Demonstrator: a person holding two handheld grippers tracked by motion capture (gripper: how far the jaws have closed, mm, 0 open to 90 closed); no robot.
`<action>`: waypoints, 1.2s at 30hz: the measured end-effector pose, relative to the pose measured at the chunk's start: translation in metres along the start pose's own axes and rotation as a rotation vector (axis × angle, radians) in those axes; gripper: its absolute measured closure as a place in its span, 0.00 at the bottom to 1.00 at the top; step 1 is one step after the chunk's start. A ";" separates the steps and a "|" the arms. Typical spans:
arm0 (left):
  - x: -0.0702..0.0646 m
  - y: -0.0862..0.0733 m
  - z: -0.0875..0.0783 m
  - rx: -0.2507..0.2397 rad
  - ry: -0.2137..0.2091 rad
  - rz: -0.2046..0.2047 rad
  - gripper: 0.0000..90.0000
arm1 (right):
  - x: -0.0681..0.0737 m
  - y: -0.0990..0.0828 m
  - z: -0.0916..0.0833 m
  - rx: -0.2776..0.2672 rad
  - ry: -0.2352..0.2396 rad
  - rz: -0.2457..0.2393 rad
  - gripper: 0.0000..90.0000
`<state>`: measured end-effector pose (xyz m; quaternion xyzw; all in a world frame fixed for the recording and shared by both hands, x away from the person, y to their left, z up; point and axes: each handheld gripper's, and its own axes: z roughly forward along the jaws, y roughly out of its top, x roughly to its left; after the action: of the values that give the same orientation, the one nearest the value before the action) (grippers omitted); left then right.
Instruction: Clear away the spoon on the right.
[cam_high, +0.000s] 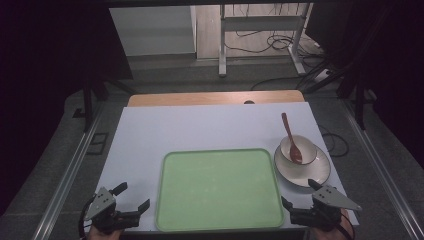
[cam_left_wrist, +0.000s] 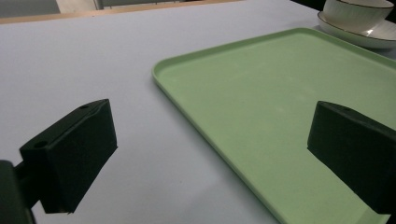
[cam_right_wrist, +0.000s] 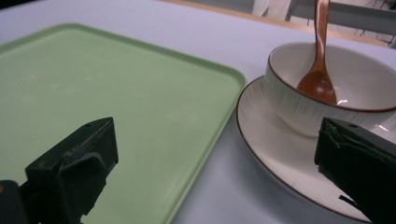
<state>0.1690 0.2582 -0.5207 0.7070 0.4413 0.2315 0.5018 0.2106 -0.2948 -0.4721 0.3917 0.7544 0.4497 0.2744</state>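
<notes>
White table (cam_high: 150, 135) lies bare left of tray (cam_high: 218, 188).

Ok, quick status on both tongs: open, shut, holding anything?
Left tongs: open, empty, at the near left of the green tray.
Right tongs: open, empty, just short of the plate with the bowl.

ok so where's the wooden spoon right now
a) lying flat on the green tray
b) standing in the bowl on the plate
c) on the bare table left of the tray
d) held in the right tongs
b, the wooden spoon sits with its scoop inside the bowl, handle leaning out over the rim, and the bowl rests on the plate right of the green tray.
</notes>
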 end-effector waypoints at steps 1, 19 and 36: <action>0.000 0.000 0.000 0.003 -0.004 0.001 0.01 | -0.003 0.000 0.001 -0.007 0.003 0.007 0.00; -0.001 -0.001 0.000 0.007 -0.010 -0.005 0.02 | -0.015 -0.005 0.007 0.031 0.022 0.045 0.01; 0.000 -0.001 0.000 0.017 -0.007 -0.012 0.02 | -0.013 -0.001 0.010 0.042 -0.015 0.001 0.01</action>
<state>0.1689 0.2585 -0.5216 0.7096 0.4456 0.2222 0.4985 0.2248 -0.3015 -0.4762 0.4010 0.7616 0.4308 0.2714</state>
